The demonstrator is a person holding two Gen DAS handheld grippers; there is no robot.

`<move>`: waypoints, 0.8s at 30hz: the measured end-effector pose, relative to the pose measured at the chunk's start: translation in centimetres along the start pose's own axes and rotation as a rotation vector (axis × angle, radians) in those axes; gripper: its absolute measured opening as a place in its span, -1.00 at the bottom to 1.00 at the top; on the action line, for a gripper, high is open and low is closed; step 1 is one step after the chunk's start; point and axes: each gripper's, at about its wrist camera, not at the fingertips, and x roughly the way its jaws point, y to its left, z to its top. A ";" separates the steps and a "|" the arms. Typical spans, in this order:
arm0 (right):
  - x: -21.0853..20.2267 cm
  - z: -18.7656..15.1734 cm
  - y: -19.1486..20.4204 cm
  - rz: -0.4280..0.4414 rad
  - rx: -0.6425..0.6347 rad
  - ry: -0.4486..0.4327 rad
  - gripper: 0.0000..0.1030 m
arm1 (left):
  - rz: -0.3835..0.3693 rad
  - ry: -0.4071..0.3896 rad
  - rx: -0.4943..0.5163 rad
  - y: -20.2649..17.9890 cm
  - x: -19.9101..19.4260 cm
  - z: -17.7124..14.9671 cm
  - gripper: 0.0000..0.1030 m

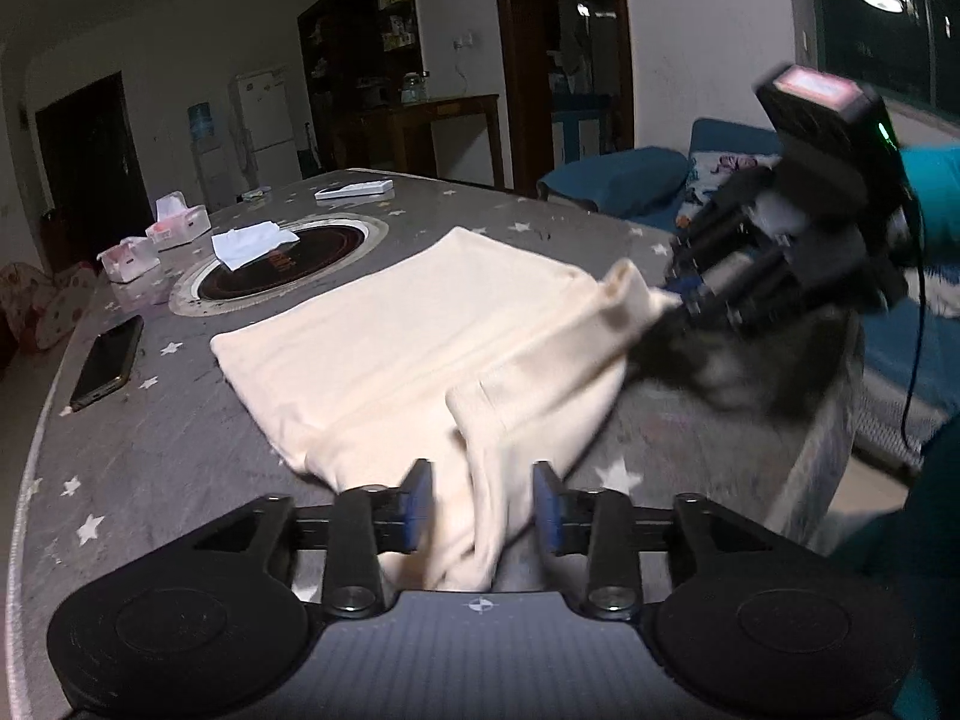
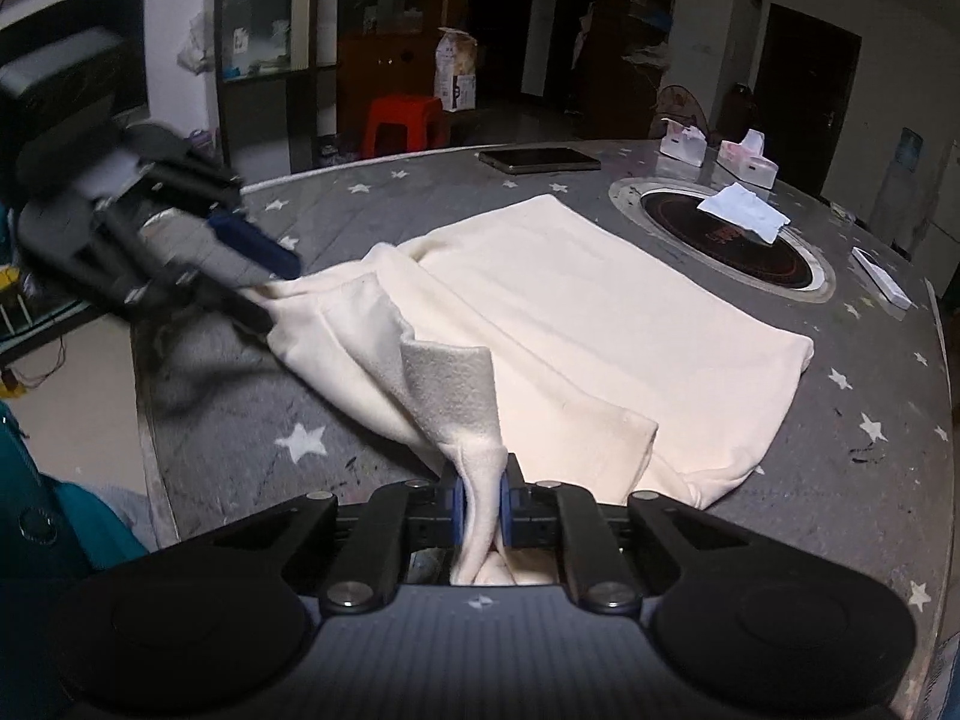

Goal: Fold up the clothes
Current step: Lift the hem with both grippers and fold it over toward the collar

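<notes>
A cream garment (image 1: 420, 312) lies mostly flat on the grey star-print table (image 1: 150, 450), its near end gathered up into folds. My left gripper (image 1: 485, 498) stands open, with a fold of the garment lying loosely between its blue pads; there is a gap beside the right pad. In the right wrist view the left gripper (image 2: 264, 282) appears at the garment's left corner. My right gripper (image 2: 480, 501) is shut on a pinched, raised strip of the cream garment (image 2: 600, 312). The left wrist view shows that gripper (image 1: 675, 300) at the garment's right corner, held by a teal-sleeved arm.
A round black hob (image 1: 282, 264) is set into the table beyond the garment, with a white tissue (image 1: 252, 243) on it. A phone (image 1: 105, 363), tissue boxes (image 1: 177, 222) and a remote (image 1: 354, 189) lie around it. A blue sofa (image 1: 630, 180) stands behind the table's right edge.
</notes>
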 end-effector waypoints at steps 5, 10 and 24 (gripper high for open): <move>0.0 0.0 0.3 -0.017 0.005 -0.007 -0.82 | 0.026 0.037 0.107 -1.1 0.4 -1.3 -0.45; -0.5 -0.5 1.3 -0.056 -0.010 -0.035 -0.86 | 0.029 0.015 0.090 -0.5 0.3 -1.3 -0.82; -8.0 -0.8 5.3 -0.019 -0.029 -0.099 -0.87 | -0.031 -0.076 -0.023 -2.3 -7.3 -0.4 -0.86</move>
